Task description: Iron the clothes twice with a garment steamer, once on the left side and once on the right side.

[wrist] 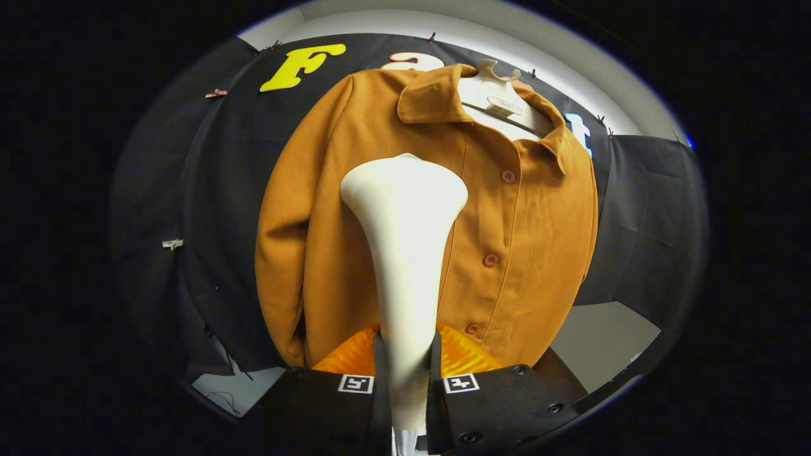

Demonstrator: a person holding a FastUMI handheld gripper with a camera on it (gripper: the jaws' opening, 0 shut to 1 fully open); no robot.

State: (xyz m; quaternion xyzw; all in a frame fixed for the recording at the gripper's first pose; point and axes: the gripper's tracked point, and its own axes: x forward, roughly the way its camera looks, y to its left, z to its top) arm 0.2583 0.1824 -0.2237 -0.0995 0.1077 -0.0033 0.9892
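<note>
- The gripper [407, 380] sits nearest the camera, its two fingers closed in tight against the narrow handle of the garment steamer [405, 253] — one finger pressing on each side, with only the handle's width left between them.
- Each finger carries a small square black-and-white marker [355, 384] on its top face, and the blocky finger bodies show round screw heads.
- The gripper points straight ahead at the clothing, fingers level with one another and the steamer standing up out of the grip.
- The steamer is smooth, glossy white plastic: a slim stem that flares into a broad, rounded head. Its long axis runs from the fingers up and away, the head aimed at the garment's chest.
- Just beyond the fingers, either side of the stem, lies a ribbed, translucent orange part [466, 354].
- The jacket [317, 209] hangs facing the camera on a white hanger [497, 95] — a mustard-brown woven cloth, matte, with a turned-down collar and a row of round buttons [490, 259] down the front placket.
- The steamer head lies over the front panel beside the button row, on the sleeve side of it; whether it touches the cloth cannot be told.
- Black cloth [652, 209] drapes behind the jacket.
</note>
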